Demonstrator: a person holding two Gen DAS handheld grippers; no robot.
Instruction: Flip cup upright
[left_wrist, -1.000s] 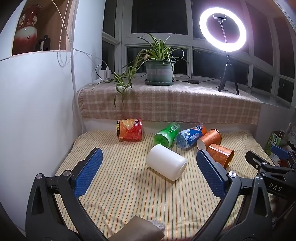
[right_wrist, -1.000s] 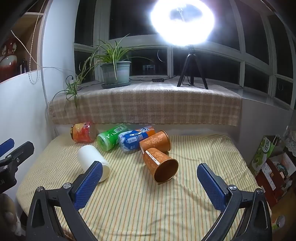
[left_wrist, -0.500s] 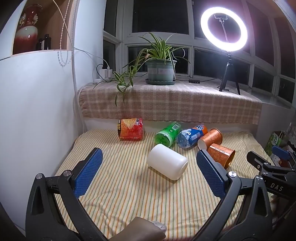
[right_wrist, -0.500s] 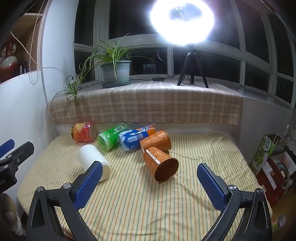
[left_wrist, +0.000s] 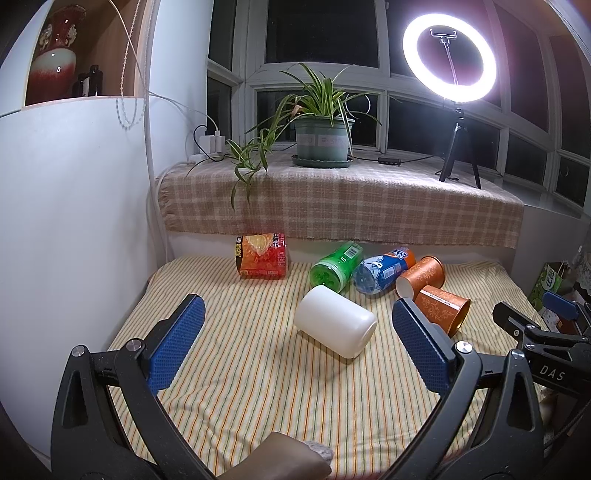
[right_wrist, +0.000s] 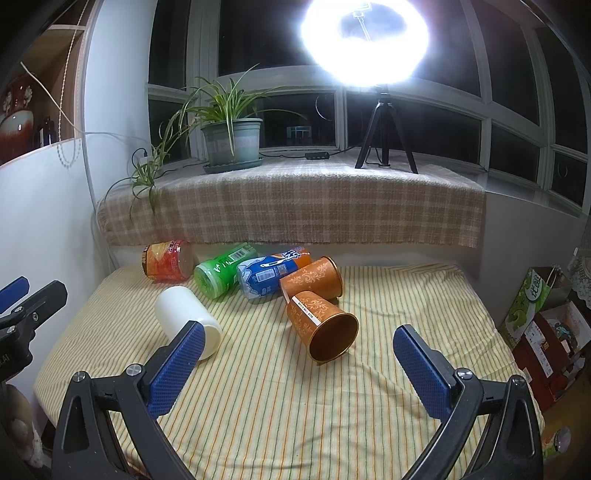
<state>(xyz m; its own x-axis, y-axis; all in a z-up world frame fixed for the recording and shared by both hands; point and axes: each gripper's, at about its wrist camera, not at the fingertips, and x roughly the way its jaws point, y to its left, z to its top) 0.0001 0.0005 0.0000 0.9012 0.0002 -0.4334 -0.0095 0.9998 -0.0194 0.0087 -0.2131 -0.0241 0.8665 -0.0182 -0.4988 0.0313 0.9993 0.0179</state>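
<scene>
Several cups lie on their sides on a striped cloth. A white cup (left_wrist: 335, 325) (right_wrist: 186, 319) lies nearest the left gripper. Two orange patterned cups lie to its right: the near one (left_wrist: 443, 308) (right_wrist: 322, 326) opens toward the right gripper, the far one (left_wrist: 421, 276) (right_wrist: 312, 278) behind it. A green cup (left_wrist: 334, 267) (right_wrist: 223, 271), a blue cup (left_wrist: 384, 271) (right_wrist: 269, 273) and a red cup (left_wrist: 261, 255) (right_wrist: 168, 260) lie at the back. My left gripper (left_wrist: 295, 345) is open and empty, short of the white cup. My right gripper (right_wrist: 295, 363) is open and empty, short of the near orange cup.
A plaid-covered sill (left_wrist: 340, 206) rises behind the cups, with a potted plant (left_wrist: 323, 142) and a ring light on a tripod (left_wrist: 458, 147). A white wall (left_wrist: 74, 229) bounds the left. Boxes (right_wrist: 543, 332) stand beyond the cloth's right edge.
Both grippers have drifted very slightly; the cups have not moved. Both grippers stay open.
</scene>
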